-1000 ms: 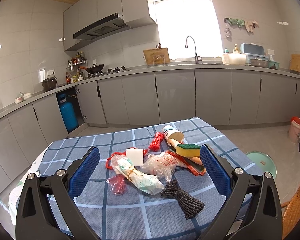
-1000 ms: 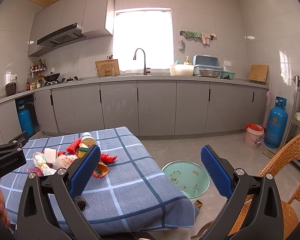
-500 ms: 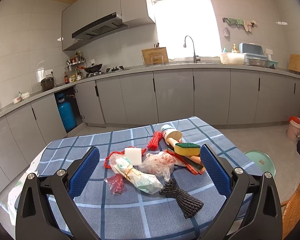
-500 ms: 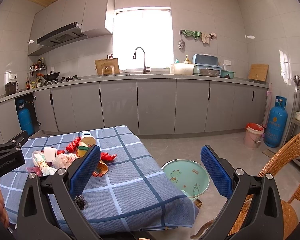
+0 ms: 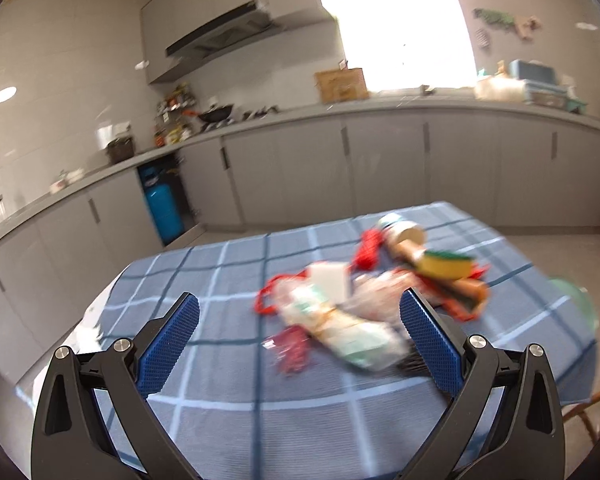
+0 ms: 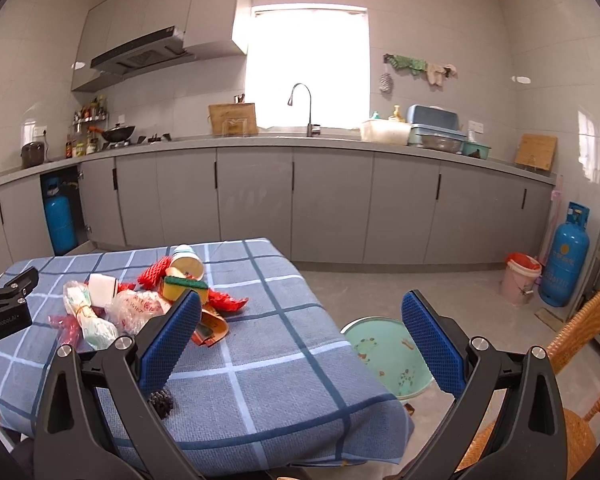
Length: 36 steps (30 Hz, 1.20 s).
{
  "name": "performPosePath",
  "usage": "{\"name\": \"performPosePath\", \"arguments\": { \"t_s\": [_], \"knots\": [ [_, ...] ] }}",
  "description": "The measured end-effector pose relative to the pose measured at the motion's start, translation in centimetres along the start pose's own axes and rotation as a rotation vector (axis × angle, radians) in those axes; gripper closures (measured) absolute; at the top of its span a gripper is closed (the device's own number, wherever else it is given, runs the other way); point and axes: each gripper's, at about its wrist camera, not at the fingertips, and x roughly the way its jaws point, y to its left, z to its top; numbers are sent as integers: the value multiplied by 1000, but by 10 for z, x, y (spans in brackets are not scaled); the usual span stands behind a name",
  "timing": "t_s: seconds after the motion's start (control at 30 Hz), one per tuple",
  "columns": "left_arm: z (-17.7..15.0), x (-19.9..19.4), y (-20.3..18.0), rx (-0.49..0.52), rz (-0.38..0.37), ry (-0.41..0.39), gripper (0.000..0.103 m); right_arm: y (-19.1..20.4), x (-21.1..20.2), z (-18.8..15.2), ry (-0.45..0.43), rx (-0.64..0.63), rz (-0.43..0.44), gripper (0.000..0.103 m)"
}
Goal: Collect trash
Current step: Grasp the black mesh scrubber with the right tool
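Kitchen: grey cabinets, window over sink. Tabletop [image 6: 260,360] under blue checked cloth carries the trash pile [image 6: 140,300], heaped toward the far left part, well back from the near edge; right half of the cloth bare.

Green basin [image 6: 384,356] stands on the floor just off the tabletop's right edge, probably the collection bin, which would explain its spot within reach.

Left gripper [image 5: 300,336]: jaws wide apart, nothing held, above the near edge, facing the pile; view motion-blurred.

Right gripper [image 6: 300,336]: jaws wide apart, empty, near the right corner, spanning tabletop edge and basin.

Orientation: wrapped plastic packet [image 5: 340,328] lies long axis diagonal, far-left to near-right. Paper cup [image 6: 186,266] on its side, mouth toward the near right. Yellow-green sponge [image 6: 185,286] flat on top.
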Motion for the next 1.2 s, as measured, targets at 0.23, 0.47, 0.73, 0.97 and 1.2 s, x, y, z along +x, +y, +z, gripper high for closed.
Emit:
{"name": "performPosePath", "arguments": {
  "t_s": [0.23, 0.47, 0.73, 0.97, 1.2],
  "knots": [
    [-19, 39, 33, -40, 60, 98, 4, 39, 44, -11, 81, -70, 88, 5],
    [-40, 73, 37, -40, 69, 199, 4, 84, 83, -34, 162, -134, 223, 5],
    [-41, 92, 31, -72, 65, 240, 4, 118, 110, -58, 272, -183, 385, 20],
    [-42, 105, 24, -76, 51, 277, 4, 131, 132, -78, 399, -191, 484, 54],
    [-28, 106, 0, -54, -9, 270, 4, 124, 130, -80, 408, -179, 519, 90]
  ]
}}
